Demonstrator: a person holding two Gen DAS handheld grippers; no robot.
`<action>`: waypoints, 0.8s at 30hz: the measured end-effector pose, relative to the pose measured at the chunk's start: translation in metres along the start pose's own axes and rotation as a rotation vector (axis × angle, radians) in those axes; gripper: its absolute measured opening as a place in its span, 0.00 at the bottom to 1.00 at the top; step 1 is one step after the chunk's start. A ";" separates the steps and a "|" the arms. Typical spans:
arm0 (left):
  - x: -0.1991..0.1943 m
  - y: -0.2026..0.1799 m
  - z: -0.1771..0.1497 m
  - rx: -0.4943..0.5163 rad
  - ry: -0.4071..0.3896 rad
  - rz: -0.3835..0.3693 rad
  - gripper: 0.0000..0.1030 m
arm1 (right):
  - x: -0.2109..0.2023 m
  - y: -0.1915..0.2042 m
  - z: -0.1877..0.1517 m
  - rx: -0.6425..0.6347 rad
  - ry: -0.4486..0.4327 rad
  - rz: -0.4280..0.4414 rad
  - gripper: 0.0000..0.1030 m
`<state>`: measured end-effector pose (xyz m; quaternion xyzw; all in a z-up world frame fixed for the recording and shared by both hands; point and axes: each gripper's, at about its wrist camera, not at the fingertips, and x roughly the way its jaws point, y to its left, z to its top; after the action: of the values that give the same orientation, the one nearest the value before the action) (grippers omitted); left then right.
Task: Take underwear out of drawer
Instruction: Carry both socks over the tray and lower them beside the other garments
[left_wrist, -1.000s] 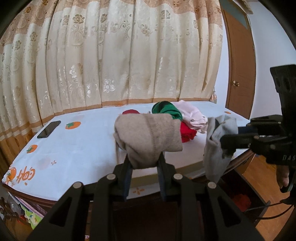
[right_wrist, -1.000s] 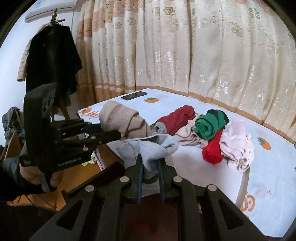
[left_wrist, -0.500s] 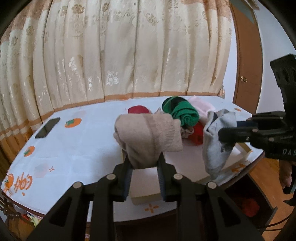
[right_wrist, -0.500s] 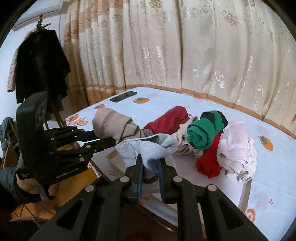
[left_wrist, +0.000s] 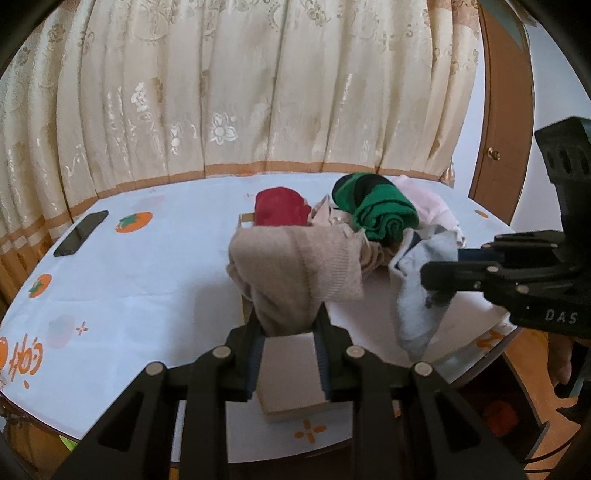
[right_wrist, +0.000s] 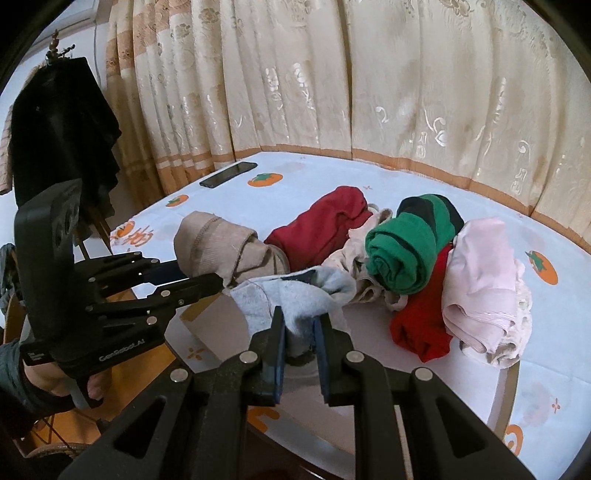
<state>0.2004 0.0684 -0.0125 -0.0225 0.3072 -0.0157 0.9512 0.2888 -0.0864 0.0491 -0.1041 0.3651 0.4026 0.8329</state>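
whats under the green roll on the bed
The green roll lies on a beige garment and a red one, beside a pink one. What lies further beneath is covered.

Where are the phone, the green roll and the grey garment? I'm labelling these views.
phone (left_wrist: 80, 233): left wrist view, screen middle.
green roll (right_wrist: 406, 248): right wrist view, rolled end.
grey garment (right_wrist: 295, 295): right wrist view, bunched top.

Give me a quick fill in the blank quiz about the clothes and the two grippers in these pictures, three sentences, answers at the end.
1. The left gripper is shut on a rolled garment whose colour is ____.
2. The right gripper is shut on a garment whose colour is ____.
3. The dark phone on the white cloth lies next to a printed fruit coloured ____.

Missing words: beige; grey; orange
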 end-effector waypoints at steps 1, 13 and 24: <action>0.002 -0.001 0.000 -0.003 0.008 -0.007 0.23 | 0.003 0.000 0.000 0.001 0.004 -0.001 0.16; 0.020 -0.007 -0.003 -0.002 0.081 -0.017 0.23 | 0.029 -0.005 0.003 0.009 0.062 -0.021 0.16; 0.032 -0.011 -0.010 0.020 0.127 -0.016 0.24 | 0.044 -0.012 0.000 0.016 0.094 -0.041 0.16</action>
<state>0.2204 0.0558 -0.0382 -0.0144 0.3665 -0.0276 0.9299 0.3153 -0.0681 0.0171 -0.1235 0.4050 0.3773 0.8236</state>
